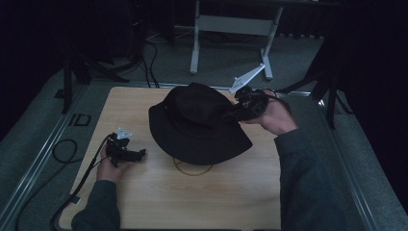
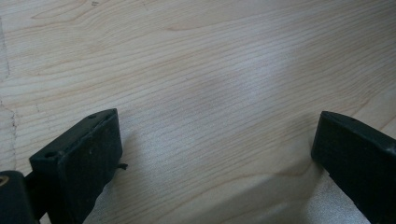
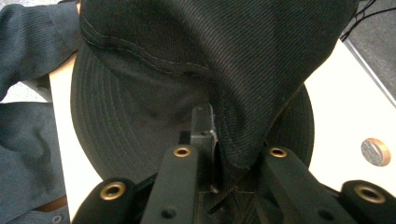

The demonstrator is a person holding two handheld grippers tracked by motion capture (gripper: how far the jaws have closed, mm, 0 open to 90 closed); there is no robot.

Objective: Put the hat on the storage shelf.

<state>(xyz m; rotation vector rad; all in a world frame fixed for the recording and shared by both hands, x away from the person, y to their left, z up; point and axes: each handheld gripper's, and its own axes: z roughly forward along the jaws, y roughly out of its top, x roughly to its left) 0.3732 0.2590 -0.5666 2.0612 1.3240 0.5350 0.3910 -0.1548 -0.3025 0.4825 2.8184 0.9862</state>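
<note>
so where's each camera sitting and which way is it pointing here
High view: above the person's side, facing forward and down on the table; both forearms, left gripper and right gripper at the black hat.
Left gripper view: on that gripper, looking down at bare wood between its wide-apart jaws.
Right gripper view: along its jaws, fabric pinched between them; a sleeve beyond.
Shared: high and right gripper views both show hat and table.

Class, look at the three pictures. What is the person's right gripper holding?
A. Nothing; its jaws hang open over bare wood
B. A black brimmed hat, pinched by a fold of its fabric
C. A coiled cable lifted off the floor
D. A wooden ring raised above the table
B: in the right gripper view, the right gripper has a fold of the black hat pinched between its jaws.
</note>
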